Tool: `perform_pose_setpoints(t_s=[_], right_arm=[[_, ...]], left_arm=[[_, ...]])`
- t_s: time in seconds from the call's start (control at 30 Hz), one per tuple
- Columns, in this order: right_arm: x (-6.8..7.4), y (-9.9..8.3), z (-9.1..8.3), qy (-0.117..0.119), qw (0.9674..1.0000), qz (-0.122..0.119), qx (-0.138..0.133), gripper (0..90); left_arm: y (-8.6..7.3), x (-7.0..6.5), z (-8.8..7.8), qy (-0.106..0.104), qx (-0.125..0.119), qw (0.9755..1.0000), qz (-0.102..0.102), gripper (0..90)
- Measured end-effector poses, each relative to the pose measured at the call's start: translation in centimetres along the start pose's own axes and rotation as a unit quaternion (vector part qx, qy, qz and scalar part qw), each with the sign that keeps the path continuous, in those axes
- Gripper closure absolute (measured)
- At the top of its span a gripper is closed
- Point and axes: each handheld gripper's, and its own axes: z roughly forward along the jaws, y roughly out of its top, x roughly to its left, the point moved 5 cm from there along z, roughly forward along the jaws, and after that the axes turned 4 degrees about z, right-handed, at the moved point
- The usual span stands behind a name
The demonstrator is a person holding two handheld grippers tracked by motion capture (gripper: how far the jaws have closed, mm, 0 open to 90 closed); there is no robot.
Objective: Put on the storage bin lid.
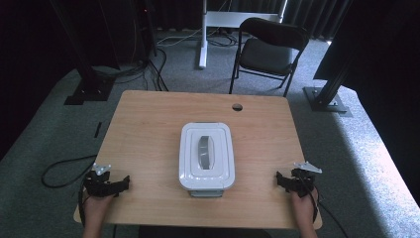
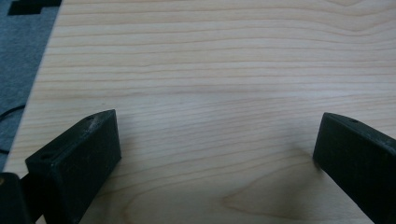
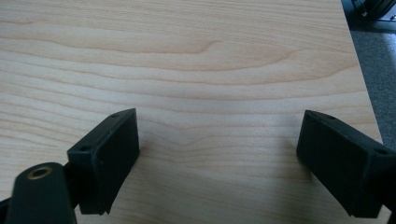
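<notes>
One white lidded box (image 1: 206, 156) sat mid-worktop (image 1: 148, 124), open room both sides. Two hand-held grippers at near edge: left hand-held gripper (image 1: 115, 187) spread, nothing btwn jaws; right hand-held gripper (image 1: 283, 181) likewise spread.

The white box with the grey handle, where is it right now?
In the high view, the white box sits in the middle of the wooden table, between the left gripper and the right gripper, touching neither.
</notes>
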Motion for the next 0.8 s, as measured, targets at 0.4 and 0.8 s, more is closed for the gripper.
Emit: perform_pose_setpoints(t_s=[0.4, 0.8], right_arm=[[0.06, 0.18, 0.2, -0.001, 1.0, 0.002, 0.001, 12.3], [0.06, 0.21, 0.23, -0.001, 1.0, 0.002, 0.001, 12.3]], left_arm=[[0.3, 0.35, 0.31, 0.003, 0.0, 1.0, -0.003, 1.1], [0.56, 0.51, 0.56, 0.0, 0.0, 1.0, 0.001, 1.2]])
